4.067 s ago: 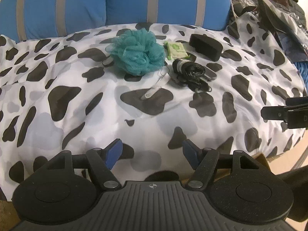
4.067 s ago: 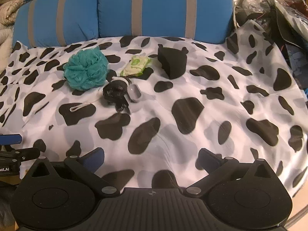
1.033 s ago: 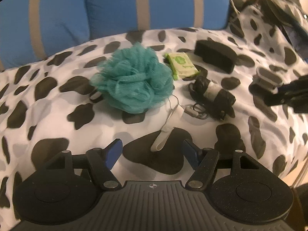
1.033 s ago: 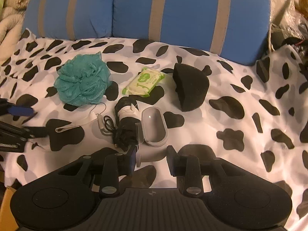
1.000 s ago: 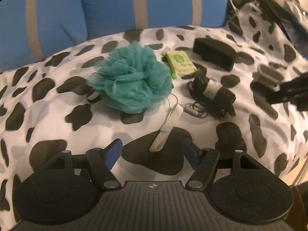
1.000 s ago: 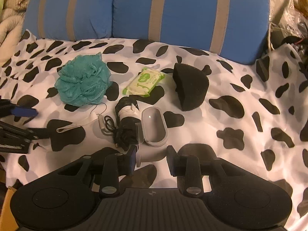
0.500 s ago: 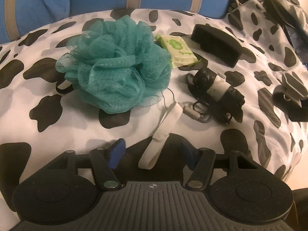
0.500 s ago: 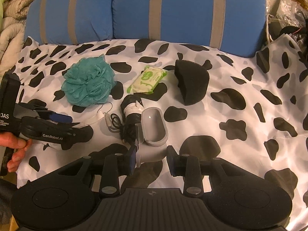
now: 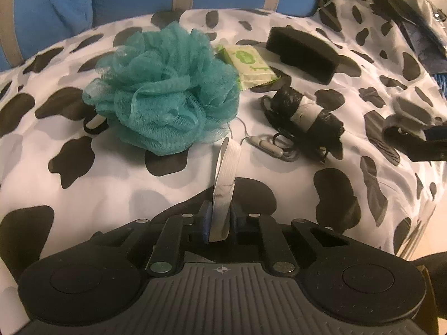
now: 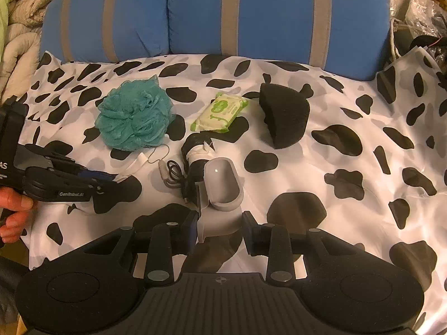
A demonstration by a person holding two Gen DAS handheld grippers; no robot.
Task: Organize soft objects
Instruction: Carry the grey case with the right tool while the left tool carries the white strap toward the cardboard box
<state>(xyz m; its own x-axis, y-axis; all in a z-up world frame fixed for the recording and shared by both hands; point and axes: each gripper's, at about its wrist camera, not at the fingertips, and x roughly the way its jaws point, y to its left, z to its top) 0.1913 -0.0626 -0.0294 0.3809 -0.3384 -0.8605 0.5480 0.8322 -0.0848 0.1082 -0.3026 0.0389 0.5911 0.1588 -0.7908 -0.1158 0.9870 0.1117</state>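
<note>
A teal mesh loofah (image 9: pixel 164 89) (image 10: pixel 134 117) lies on the cow-print sheet (image 9: pixel 83 184), and its white strap loop (image 9: pixel 226 164) trails toward me. My left gripper (image 9: pixel 219 217) is closing, and its pads pinch the near end of that strap; the right wrist view shows the left gripper (image 10: pixel 111 180) low at the strap (image 10: pixel 134 166). My right gripper (image 10: pixel 219 223) is shut on the base of a grey hinged case (image 10: pixel 222 181), whose lid stands up. A black foam sponge (image 10: pixel 285 114) sits farther back.
A green wipes pack (image 10: pixel 220 110) lies between loofah and sponge. A black roll with a white band (image 9: pixel 304 111) and a tangled earphone cable (image 9: pixel 268 146) lie right of the strap. Blue striped pillows (image 10: pixel 223 14) line the back. A hand (image 10: pixel 14 209) holds the left gripper.
The left gripper came forward and down over the white strap, and its wide-open jaws closed on it. The right gripper kept still with the grey case.
</note>
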